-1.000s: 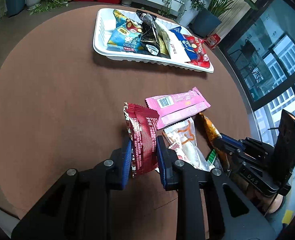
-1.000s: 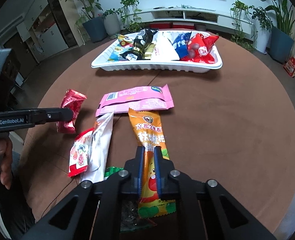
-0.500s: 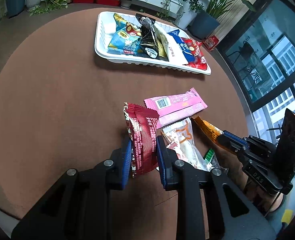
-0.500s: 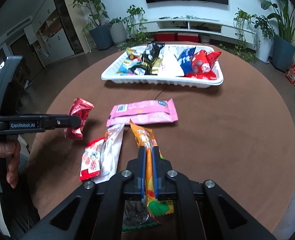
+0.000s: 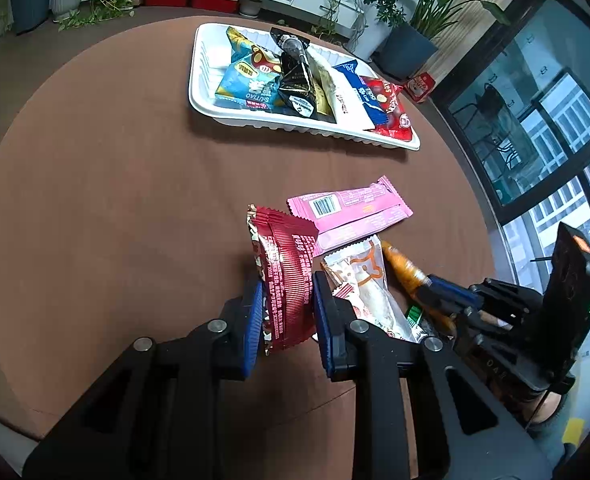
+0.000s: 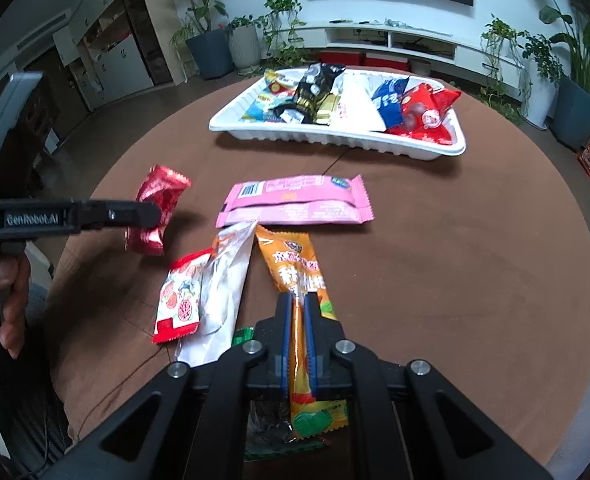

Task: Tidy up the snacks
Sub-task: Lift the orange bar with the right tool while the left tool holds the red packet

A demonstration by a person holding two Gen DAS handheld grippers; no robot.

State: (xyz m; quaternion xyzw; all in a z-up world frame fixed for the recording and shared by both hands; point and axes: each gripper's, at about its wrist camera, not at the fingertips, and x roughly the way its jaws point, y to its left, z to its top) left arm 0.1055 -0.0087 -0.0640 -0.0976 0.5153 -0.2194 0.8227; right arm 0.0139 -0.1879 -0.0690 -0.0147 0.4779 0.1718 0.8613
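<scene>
You had the left tool clamped on the red packet, lifted clear of the table; the right tool was pinched nearly closed on the orange packet, gripped low on its length so the upper part leaned out ahead of the fingers. The white tray, already lined with snacks, stood well apart at the far side of the table.

The risks, as I judged them: both wrappers were glossy crinkled foil, slick against the blue pads, so either could slide out on a quick swing; the orange packet was long and limp, so its free end could droop and catch the pink packet or the tray rim on the way in; the tray looked full except near its left end, so a careless drop could land a packet on top of the others or spill it over the low ribbed wall.

The pink packet lay flat and rectangular with crimped ends; the white packet beside it was soft, translucent and wrinkled; the table wore a matte brown cloth.
</scene>
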